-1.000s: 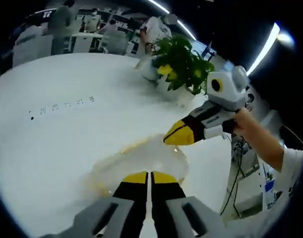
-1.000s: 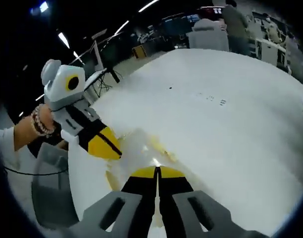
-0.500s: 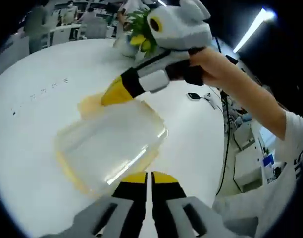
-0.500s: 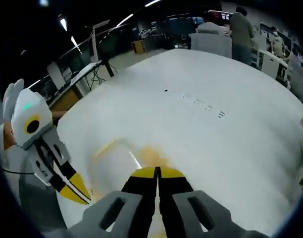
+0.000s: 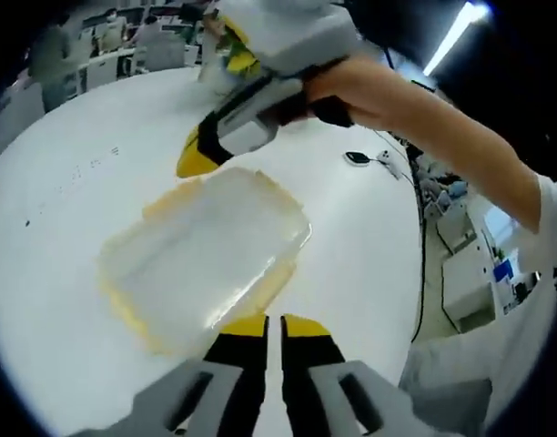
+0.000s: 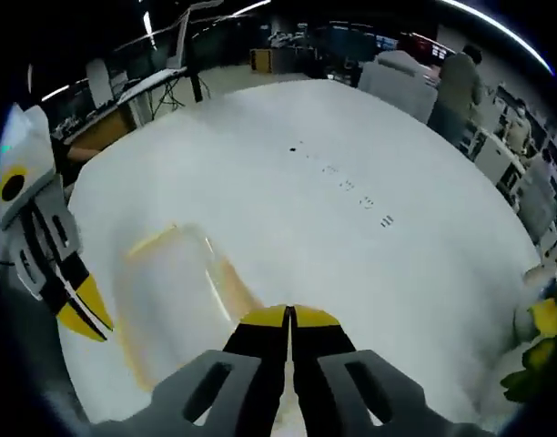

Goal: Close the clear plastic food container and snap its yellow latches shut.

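**Container lies between two closed grippers**

The clear container [image 5: 206,259] lies flat on the white table [image 5: 69,182], with its lid on top and yellow latches [image 5: 133,319] along its edges. Whether the latches are snapped down, I cannot tell.

In the left gripper view, the left gripper [image 5: 265,323] has its yellow-tipped jaws pressed together with nothing between them, just at the near edge of the container. The right gripper [image 5: 195,164] comes in from above, held by a hand [image 5: 351,91], and its yellow tip is at the far corner of the container. In its own view the right gripper [image 6: 288,316] has also its jaws together and empty, close to the container [image 6: 169,291]. The left gripper [image 6: 83,309] appears there at the left side, near the container's edge.

On the table I see small dark marks [image 6: 347,184] in a row, like printed writing, but too small to read. A plant [image 6: 542,337] with a yellow flower stands at the table's edge.
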